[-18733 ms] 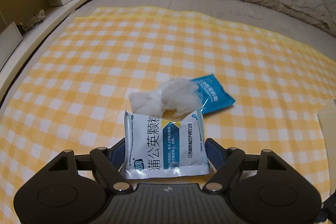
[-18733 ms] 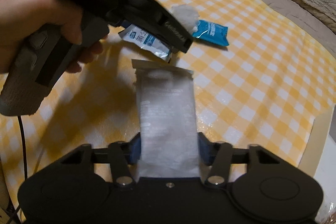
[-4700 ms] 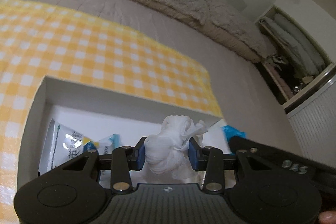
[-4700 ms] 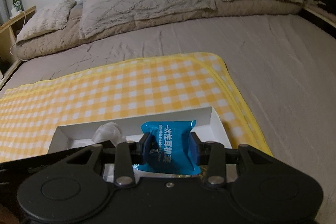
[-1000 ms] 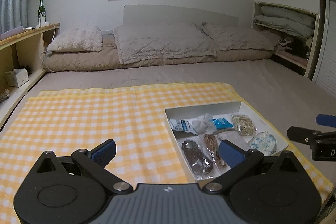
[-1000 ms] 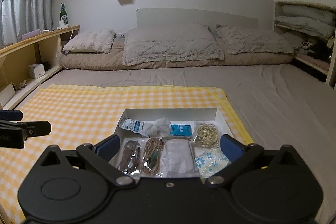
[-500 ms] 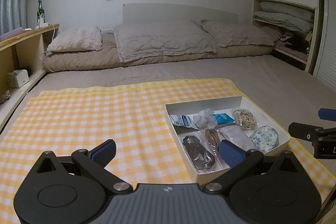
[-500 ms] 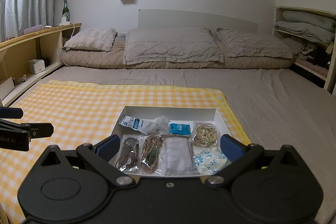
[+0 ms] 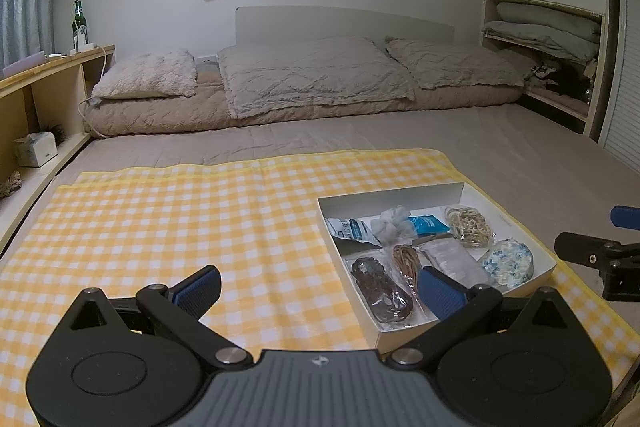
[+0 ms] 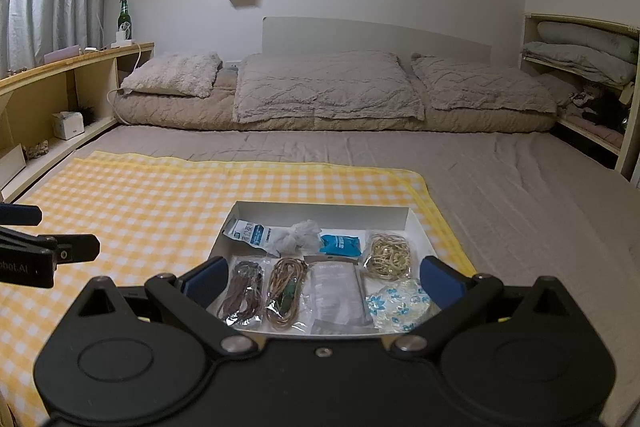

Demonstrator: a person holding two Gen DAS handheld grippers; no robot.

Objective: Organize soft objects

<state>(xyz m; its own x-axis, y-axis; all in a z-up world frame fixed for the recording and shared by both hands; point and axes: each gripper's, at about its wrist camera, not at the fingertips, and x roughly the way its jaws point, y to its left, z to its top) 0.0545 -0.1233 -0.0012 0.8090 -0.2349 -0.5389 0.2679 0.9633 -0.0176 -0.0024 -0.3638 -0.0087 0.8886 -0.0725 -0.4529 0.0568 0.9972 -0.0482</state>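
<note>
A white box sits on the yellow checked cloth on the bed. In it lie a white medicine sachet, a white cotton wad, a blue packet, rubber bands, a floral pouch, a clear flat packet and two bags of cords. My right gripper is open and empty, held above the box's near edge. My left gripper is open and empty over the cloth, left of the box.
Pillows and a folded quilt line the head of the bed. A wooden shelf with a bottle and a tissue box runs along the left. A closet with bedding stands at the right. Grey mattress lies beyond the cloth.
Both grippers have drawn back and risen slightly; the view has barely shifted over the last second. Earlier they held the cotton wad and blue packet, which now lie in the box.
</note>
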